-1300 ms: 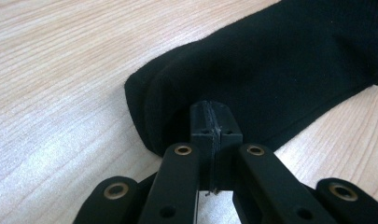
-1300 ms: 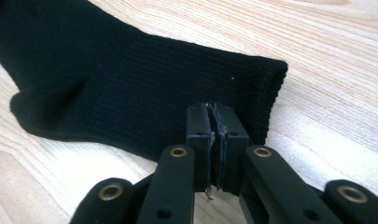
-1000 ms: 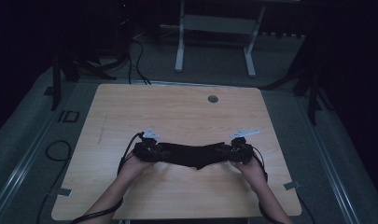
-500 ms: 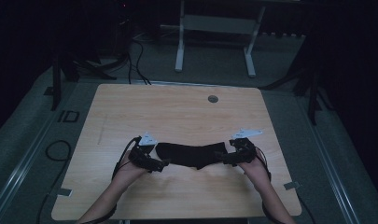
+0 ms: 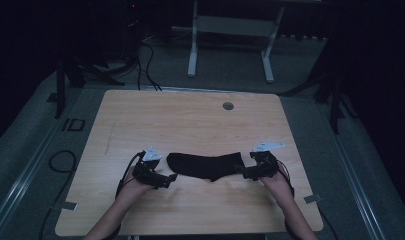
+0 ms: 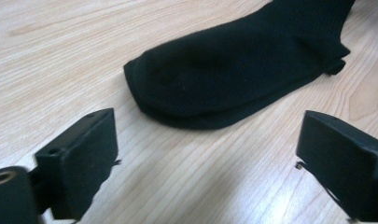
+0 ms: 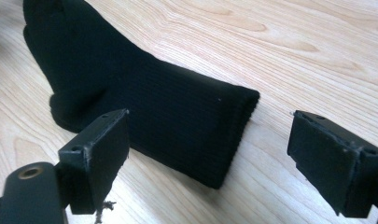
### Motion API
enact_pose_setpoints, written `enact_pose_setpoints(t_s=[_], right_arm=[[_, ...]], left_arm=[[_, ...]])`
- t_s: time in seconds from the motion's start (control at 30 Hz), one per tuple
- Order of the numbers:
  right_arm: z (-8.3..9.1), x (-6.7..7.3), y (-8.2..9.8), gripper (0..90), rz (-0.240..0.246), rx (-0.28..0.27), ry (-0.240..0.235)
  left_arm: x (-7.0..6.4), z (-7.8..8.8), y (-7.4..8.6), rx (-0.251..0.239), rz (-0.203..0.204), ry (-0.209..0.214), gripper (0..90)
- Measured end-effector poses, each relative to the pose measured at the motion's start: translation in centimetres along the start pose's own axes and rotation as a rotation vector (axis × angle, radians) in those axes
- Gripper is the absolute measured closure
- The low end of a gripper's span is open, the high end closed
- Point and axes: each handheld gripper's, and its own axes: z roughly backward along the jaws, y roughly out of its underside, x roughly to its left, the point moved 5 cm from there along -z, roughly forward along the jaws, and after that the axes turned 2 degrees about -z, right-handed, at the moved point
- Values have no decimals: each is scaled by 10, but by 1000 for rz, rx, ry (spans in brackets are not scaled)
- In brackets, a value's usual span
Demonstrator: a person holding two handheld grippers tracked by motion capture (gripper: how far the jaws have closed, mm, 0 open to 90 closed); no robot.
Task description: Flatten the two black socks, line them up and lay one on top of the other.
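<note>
1. Lying flat on the wooden bench (image 5: 190,125), a black sock (image 5: 205,166) stretches sideways between the two grippers, near the bench's front half.
2. In the high view the sock's rounded toe end points toward the left gripper (image 5: 171,178) and its ribbed cuff end toward the right gripper (image 5: 241,173).
3. On the left gripper the fingers (image 6: 79,163) stand spread wide; its jaws have just been opening, and nothing is between them. The left gripper view shows bare wood in the gap, with the toe of the sock (image 6: 214,74) a little beyond the fingertips and not touching them.
4. On the right gripper the fingers (image 7: 95,163) are also spread wide, having just been opening. In the right gripper view the cuff of the sock (image 7: 177,126) lies flat on the wood, reaching into the space ahead of the jaws, near the left-hand finger in that view; the pads do not press on it.
5. The sock appears doubled, with a second layer's edge showing under the toe and along the cuff; whether it is one folded sock or two stacked I cannot tell.
6. A person's hands hold both grippers low over the bench, forearms coming in from the near edge.
7. A small round grommet (image 5: 228,106) sits in the bench near its far edge, well apart from the sock.
</note>
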Motion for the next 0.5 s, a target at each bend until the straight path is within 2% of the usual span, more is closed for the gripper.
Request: enact_pose_setpoints(t_s=[0.13, 0.3, 0.5], right_arm=[[4, -6, 6, 126, -5, -10, 12], [9, -15, 16, 126, -20, -11, 26], [15, -23, 28, 126, -25, 10, 50]], left_arm=[[4, 6, 7, -19, 14, -9, 30], [12, 13, 19, -3, 29, -49, 27], [16, 21, 32, 10, 49, -61, 19]])
